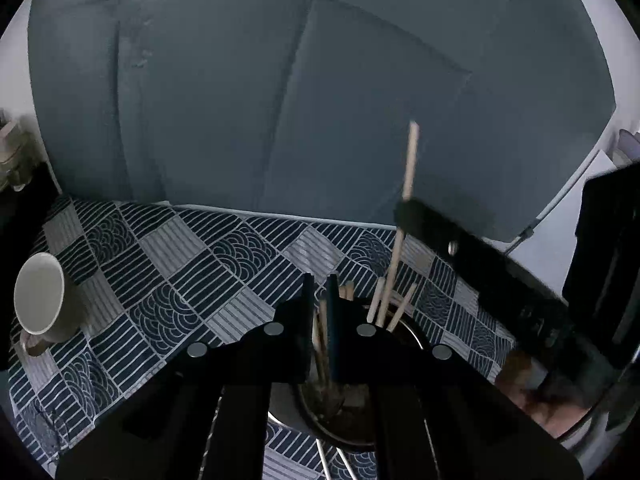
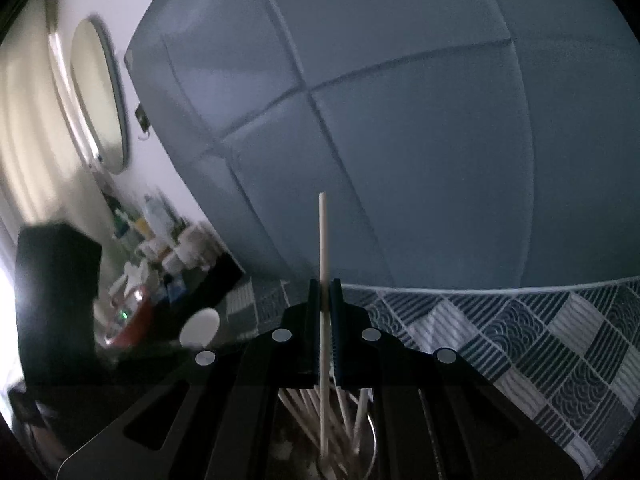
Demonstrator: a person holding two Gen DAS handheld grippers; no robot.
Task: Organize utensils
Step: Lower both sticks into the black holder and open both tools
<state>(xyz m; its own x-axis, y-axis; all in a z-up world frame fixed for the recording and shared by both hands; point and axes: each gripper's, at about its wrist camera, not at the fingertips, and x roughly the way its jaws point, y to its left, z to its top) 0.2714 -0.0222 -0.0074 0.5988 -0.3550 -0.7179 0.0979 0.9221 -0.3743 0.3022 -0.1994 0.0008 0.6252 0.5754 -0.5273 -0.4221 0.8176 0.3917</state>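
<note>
Over a desk (image 1: 120, 280) laid with a dark blue and white patterned cloth, both tools tilt downward toward a round metal holder (image 1: 404, 332) of wooden sticks. Seen from the left wrist, the left tool (image 1: 320, 292) hangs directly above the holder's mouth, its jaws drawn nearly together on a wooden stick (image 1: 322, 320) whose lower end runs down among the others in the holder. At about two o'clock from it, the right tool (image 1: 404, 216) enters as a long black bar slanting down from the right edge, and its tip pinches a pale chopstick (image 1: 410, 160) that stands close to upright, the top well above the tip and the lower part reaching into the holder beside the loose sticks (image 1: 394, 308).

From the right wrist, the same chopstick (image 2: 323, 240) is clamped between the closed jaws of that tool (image 2: 325, 292) and runs straight down into the bundle of sticks (image 2: 344, 408) in the holder (image 2: 370, 440) at six o'clock. A white mug (image 1: 40, 296) lies on its side at nine o'clock in the left view, well apart from the holder. A padded grey headboard (image 1: 280, 100) fills the background.
</note>
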